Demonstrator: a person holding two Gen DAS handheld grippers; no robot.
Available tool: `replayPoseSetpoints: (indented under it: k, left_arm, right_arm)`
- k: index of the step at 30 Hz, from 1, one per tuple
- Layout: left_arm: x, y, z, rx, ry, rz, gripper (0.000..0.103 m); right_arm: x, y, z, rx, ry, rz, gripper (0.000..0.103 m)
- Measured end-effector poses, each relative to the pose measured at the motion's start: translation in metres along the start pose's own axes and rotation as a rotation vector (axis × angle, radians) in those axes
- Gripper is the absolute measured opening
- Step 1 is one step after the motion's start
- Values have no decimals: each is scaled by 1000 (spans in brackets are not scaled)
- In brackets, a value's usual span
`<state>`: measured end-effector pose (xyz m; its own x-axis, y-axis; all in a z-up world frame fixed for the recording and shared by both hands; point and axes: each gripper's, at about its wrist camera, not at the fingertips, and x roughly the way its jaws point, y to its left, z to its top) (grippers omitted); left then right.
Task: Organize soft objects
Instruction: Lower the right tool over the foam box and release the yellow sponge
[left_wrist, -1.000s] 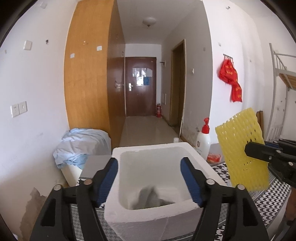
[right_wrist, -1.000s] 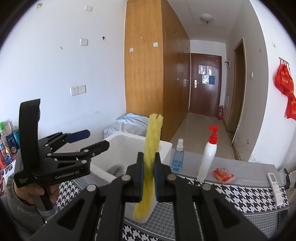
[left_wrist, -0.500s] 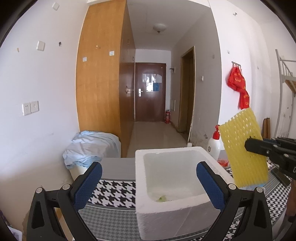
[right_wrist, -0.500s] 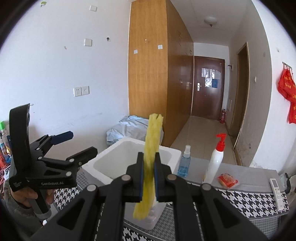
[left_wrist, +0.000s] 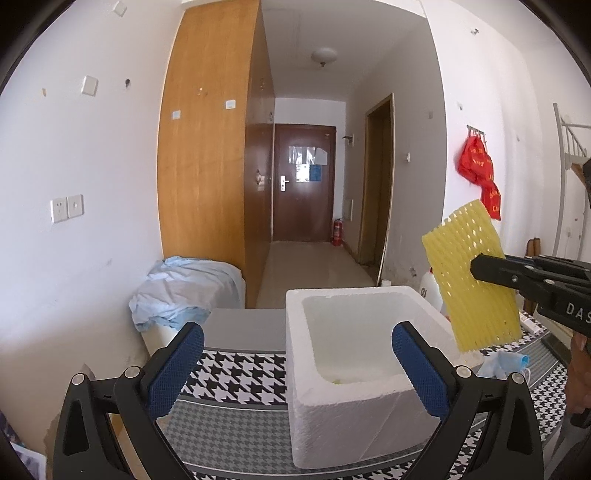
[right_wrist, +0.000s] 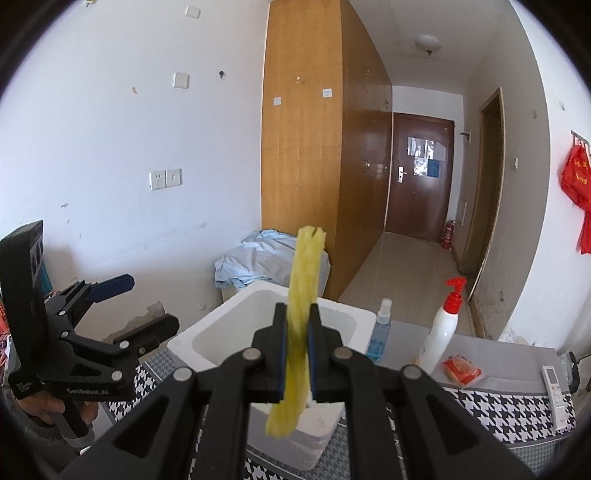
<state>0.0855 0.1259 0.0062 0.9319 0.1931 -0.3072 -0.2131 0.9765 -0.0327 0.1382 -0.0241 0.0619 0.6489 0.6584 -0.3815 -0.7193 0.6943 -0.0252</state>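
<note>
"DAS" lettering on right gripper (right_wrist: 296, 352) clamping yellow foam net (left_wrist: 472, 284); left gripper (left_wrist: 295, 373) wide apart, empty

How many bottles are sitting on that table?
2. A small blue spray bottle stands just behind the white foam box; a taller white pump bottle with a red top stands to its right. Others may be hidden behind the box.

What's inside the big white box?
In the white foam box, the left wrist view shows bare white walls and a small greenish bit at the bottom. The near wall hides most of the floor, so more may lie there.
</note>
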Motion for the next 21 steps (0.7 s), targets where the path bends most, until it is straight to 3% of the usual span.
replayPoseSetpoints:
  k: [21]
  left_arm:
    - [-3,13,-6,-22,14,28,102]
  right_arm:
    - [27,7,5,-6,34,25,12]
